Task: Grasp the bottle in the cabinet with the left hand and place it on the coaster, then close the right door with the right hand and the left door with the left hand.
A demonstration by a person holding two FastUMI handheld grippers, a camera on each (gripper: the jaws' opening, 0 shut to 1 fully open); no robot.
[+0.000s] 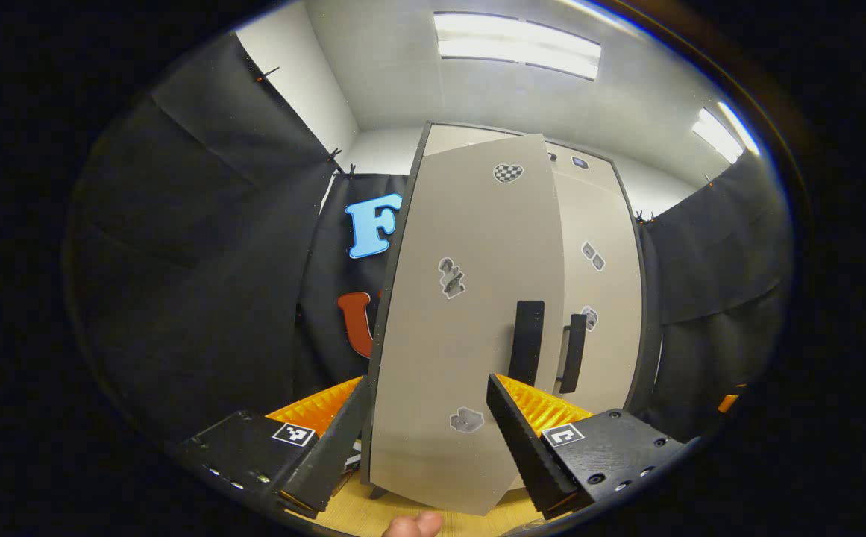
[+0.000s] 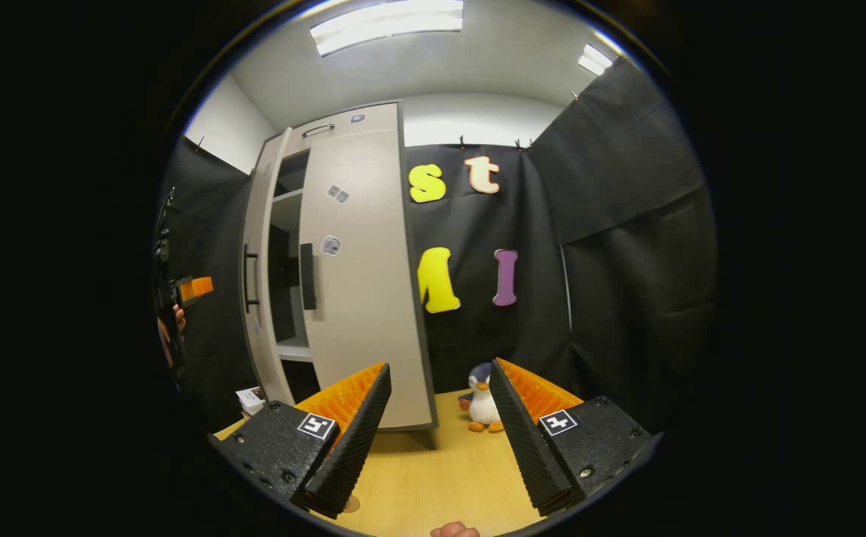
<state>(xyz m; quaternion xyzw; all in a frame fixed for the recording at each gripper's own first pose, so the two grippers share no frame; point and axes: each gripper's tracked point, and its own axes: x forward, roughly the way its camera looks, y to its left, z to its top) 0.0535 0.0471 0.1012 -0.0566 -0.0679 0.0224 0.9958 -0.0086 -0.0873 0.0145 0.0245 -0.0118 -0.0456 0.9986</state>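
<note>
Left gripper view. We see the left gripper [image 1: 430, 440] with its fingers [image 1: 526, 444] spread wide and nothing between them. Close ahead stands the cabinet [image 1: 612, 224], pale with a dark frame. Its left door [image 1: 462, 328] is ajar, the free edge swung out toward the camera so that the panel overlaps the right door [image 1: 600, 298], which lies flat in the frame. Each door carries a dark vertical handle: the left door's handle [image 1: 526, 343] sits just above the right-hand finger, and the right door's handle [image 1: 573, 352] lies just beside it. Small patterned stickers [image 1: 451, 277] dot both panels. Below the doors we see a strip of the wooden counter [image 1: 343, 509], and a fingertip of the person's hand [image 1: 414, 526] at the lower edge.

Right gripper view. We see the right gripper [image 2: 440, 436] with its fingers [image 2: 350, 440] likewise apart and holding nothing, above the counter [image 2: 433, 477]. The cabinet [image 2: 343, 119] stands to the left, its right door [image 2: 362, 283] closed and its left door [image 2: 257, 276] standing open, leaving a dark gap in which shelves [image 2: 295, 350] show. We cannot make out the bottle or the coaster in either view. A toy penguin [image 2: 483, 403] stands on the counter between the fingers, farther off. At the far left the left gripper [image 2: 190, 287] shows, held in a hand [image 2: 177, 319].
</note>
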